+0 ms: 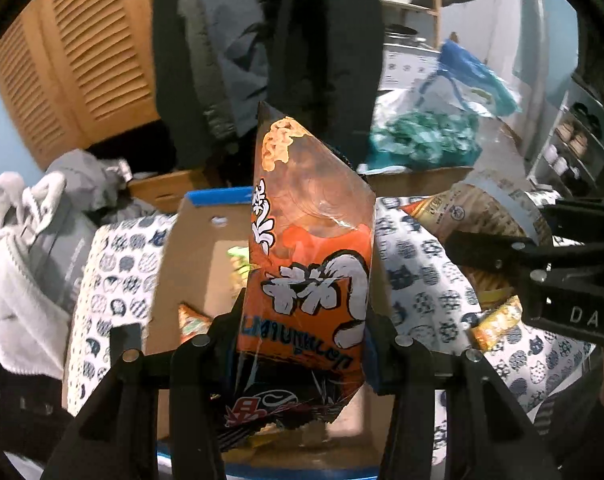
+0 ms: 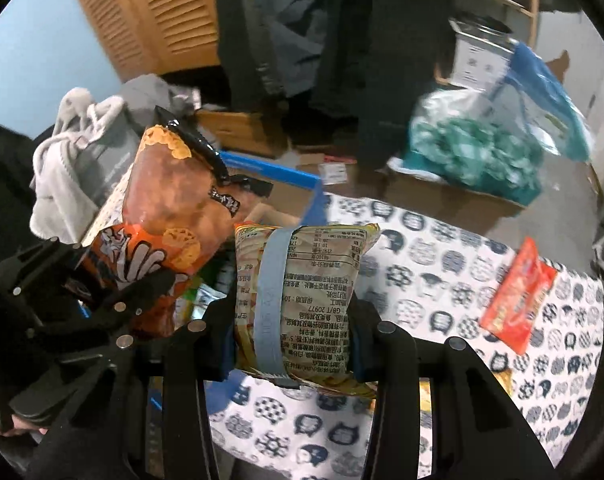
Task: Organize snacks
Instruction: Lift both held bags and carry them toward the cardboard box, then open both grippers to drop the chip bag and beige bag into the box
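My left gripper [image 1: 302, 336] is shut on an orange snack bag [image 1: 310, 240] and holds it upright above an open cardboard box [image 1: 190, 248] with blue tape on its rim. The bag also shows in the right wrist view [image 2: 170, 216], with the left gripper [image 2: 114, 296] below it. My right gripper [image 2: 292, 320] is shut on a beige chip bag [image 2: 306, 280] with a pale blue strip, held just right of the box. The right gripper and its bag also show at the right of the left wrist view [image 1: 482, 220].
A cat-patterned cloth [image 2: 442, 288] covers the surface. A red snack packet [image 2: 518, 300] lies on it at the right. A small yellow packet [image 1: 498, 322] lies near the right gripper. Other snacks lie inside the box [image 1: 194, 320]. Grey clothes [image 1: 34, 240] pile at the left.
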Action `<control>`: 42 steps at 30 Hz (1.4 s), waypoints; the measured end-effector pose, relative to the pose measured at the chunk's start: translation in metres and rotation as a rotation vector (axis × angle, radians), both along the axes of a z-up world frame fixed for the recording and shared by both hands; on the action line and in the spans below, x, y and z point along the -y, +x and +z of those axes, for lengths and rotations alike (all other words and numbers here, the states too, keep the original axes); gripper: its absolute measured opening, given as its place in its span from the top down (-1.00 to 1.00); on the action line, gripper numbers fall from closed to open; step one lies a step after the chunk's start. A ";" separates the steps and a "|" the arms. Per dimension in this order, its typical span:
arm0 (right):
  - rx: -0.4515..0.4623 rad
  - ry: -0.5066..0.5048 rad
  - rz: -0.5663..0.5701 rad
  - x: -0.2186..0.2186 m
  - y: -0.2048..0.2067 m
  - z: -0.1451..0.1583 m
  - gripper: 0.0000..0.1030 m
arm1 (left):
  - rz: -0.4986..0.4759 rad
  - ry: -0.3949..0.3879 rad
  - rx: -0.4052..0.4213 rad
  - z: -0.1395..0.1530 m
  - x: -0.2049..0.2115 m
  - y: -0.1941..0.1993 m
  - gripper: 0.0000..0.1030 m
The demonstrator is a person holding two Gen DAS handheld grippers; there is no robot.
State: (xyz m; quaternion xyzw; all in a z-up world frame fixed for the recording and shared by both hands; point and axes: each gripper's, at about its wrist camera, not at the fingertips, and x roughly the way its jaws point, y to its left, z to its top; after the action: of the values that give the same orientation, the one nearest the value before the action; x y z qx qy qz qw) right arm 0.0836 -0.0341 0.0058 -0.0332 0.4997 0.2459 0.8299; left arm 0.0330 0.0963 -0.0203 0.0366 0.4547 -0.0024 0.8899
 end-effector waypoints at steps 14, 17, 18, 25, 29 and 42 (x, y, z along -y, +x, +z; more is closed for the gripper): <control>-0.066 0.005 0.113 -0.068 0.006 -0.028 0.18 | 0.142 0.012 -0.053 -0.018 -0.057 0.000 0.03; -0.082 0.011 0.125 -0.074 0.007 -0.032 0.14 | 0.150 0.022 -0.075 -0.021 -0.059 0.001 0.02; -0.078 0.006 0.121 -0.074 0.007 -0.033 0.08 | 0.151 0.029 -0.073 -0.021 -0.058 0.000 0.00; -0.063 0.010 0.074 -0.059 0.010 -0.027 -0.14 | 0.152 0.061 -0.023 -0.012 -0.051 -0.001 -0.29; -0.051 0.004 0.031 -0.040 0.012 -0.025 -0.24 | 0.130 0.061 -0.019 -0.012 -0.042 0.002 -0.29; -0.047 -0.023 -0.118 0.041 0.017 -0.026 -0.29 | -0.005 0.054 0.018 -0.006 0.017 0.012 -0.29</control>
State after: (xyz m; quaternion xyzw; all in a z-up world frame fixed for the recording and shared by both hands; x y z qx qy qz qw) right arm 0.1011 -0.0747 -0.0202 -0.0073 0.5229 0.1917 0.8305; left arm 0.0449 0.0793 -0.0261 0.0616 0.4464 0.0081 0.8927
